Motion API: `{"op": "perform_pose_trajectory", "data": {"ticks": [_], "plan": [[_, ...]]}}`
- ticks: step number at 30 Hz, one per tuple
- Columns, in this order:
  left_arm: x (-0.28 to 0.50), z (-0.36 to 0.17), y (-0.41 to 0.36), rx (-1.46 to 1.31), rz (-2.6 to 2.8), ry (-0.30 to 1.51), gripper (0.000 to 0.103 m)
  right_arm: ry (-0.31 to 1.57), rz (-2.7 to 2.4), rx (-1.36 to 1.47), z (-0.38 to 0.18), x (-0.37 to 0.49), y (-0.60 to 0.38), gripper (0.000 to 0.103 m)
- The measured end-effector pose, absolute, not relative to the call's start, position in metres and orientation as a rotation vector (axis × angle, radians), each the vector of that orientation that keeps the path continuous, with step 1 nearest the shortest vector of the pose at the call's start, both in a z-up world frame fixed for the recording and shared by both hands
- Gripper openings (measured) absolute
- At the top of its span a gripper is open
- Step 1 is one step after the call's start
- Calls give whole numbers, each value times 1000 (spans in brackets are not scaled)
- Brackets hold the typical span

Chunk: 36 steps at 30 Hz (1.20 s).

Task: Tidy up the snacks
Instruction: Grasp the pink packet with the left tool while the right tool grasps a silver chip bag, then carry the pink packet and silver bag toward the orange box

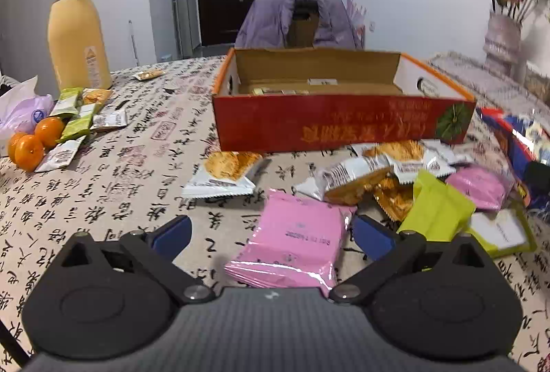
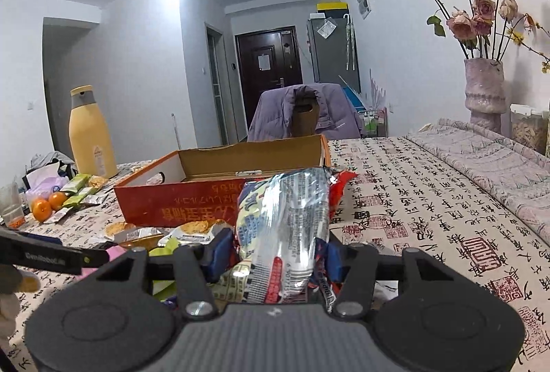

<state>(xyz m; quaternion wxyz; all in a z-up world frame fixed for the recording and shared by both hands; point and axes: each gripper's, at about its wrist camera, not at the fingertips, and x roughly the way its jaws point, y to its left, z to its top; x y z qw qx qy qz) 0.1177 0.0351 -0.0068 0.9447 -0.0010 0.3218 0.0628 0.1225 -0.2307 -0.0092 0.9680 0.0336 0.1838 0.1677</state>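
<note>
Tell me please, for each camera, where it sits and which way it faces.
Left wrist: on the left gripper, open around a pink packet, facing the red box.
Right wrist: on the right gripper, shut on a silver snack bag, facing the same box.
Shared: box, yellow bottle, oranges.

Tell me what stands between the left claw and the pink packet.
Nothing visible. The pink packet lies on the tablecloth between the open left claw fingers, with only bare cloth in front of them.
</note>
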Motion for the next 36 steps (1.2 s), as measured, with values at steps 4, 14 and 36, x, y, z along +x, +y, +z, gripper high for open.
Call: {"op": "perform_pose_trajectory", "data": {"ticks": [4, 14, 36], "plan": [[126, -13, 30, 25, 116, 679, 95, 370, 339, 62, -9, 122, -229, 53], [136, -23, 35, -36, 72, 714, 68, 380, 348, 43, -8, 122, -226, 53], [117, -1, 44, -84, 88, 604, 63, 377, 370, 27, -3, 124, -222, 53]]}}
